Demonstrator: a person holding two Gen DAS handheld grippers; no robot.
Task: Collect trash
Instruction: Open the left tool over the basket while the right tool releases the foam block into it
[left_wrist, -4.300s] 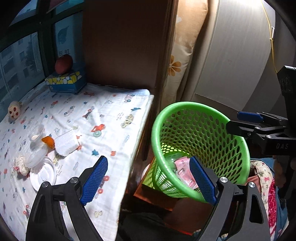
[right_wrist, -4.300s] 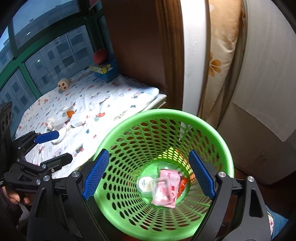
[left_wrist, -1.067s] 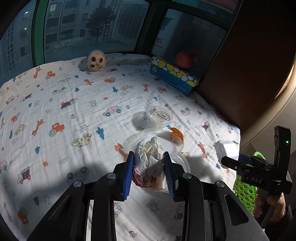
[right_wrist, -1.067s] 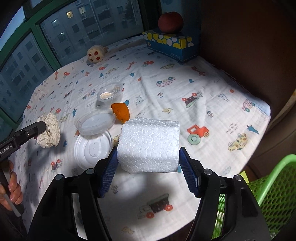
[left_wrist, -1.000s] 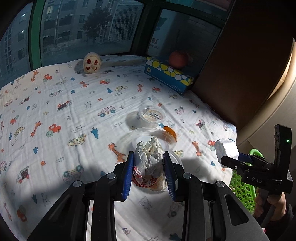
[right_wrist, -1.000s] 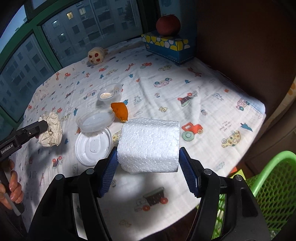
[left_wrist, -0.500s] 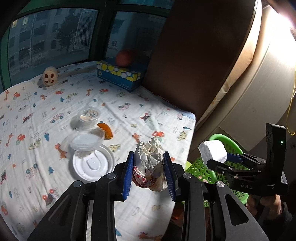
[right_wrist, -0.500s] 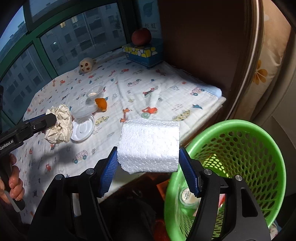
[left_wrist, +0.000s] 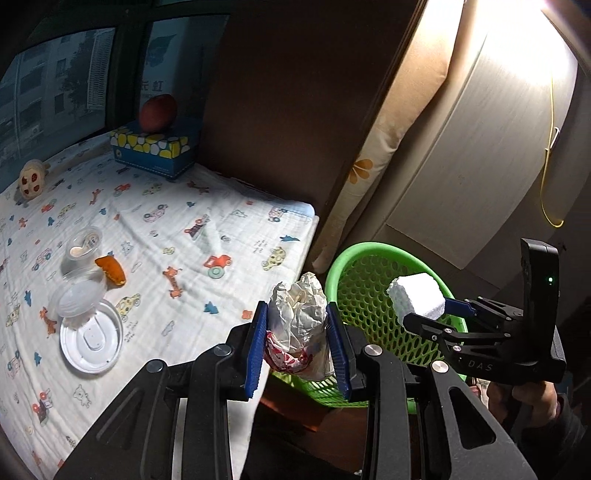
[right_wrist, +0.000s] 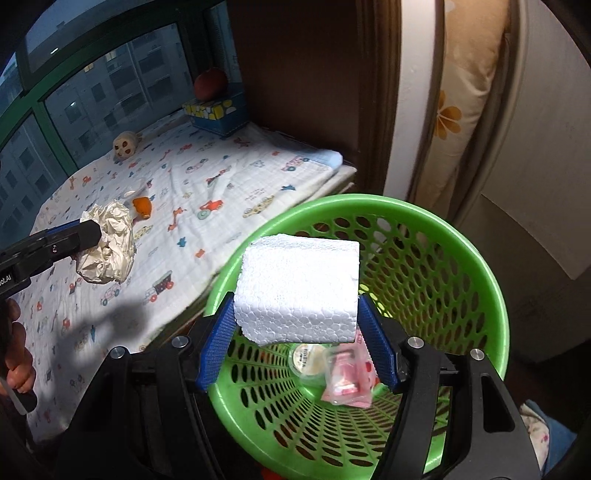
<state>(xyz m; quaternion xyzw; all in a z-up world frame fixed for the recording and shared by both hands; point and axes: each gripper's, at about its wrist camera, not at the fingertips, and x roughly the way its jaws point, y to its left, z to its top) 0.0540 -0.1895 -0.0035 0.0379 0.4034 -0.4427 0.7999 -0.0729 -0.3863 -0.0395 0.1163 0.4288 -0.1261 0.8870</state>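
Observation:
My left gripper (left_wrist: 297, 345) is shut on a crumpled paper wrapper (left_wrist: 299, 325) and holds it over the table's right edge, beside the green mesh basket (left_wrist: 373, 258). My right gripper (right_wrist: 297, 349) is shut on a white foam block (right_wrist: 299, 288) and holds it above the basket's (right_wrist: 480, 258) near rim. A pink packet (right_wrist: 347, 384) and a small round lid (right_wrist: 304, 360) lie in the basket's bottom. The wrapper also shows in the right wrist view (right_wrist: 109, 243), and the foam block in the left wrist view (left_wrist: 415, 299).
On the patterned cloth (left_wrist: 177, 236) lie a white round lid (left_wrist: 90, 336), a clear cup (left_wrist: 75, 299), a small sauce cup (left_wrist: 83, 245) and an orange peel (left_wrist: 110, 271). A tissue box (left_wrist: 155, 149) with an apple (left_wrist: 157, 110) and a small toy (left_wrist: 31, 179) stand at the back. A dark cabinet side (left_wrist: 288, 92) rises behind the basket.
Both grippers have swung right from above the table toward the basket with their loads. The foam block now hangs over the basket's rim; the wrapper has reached the table's edge.

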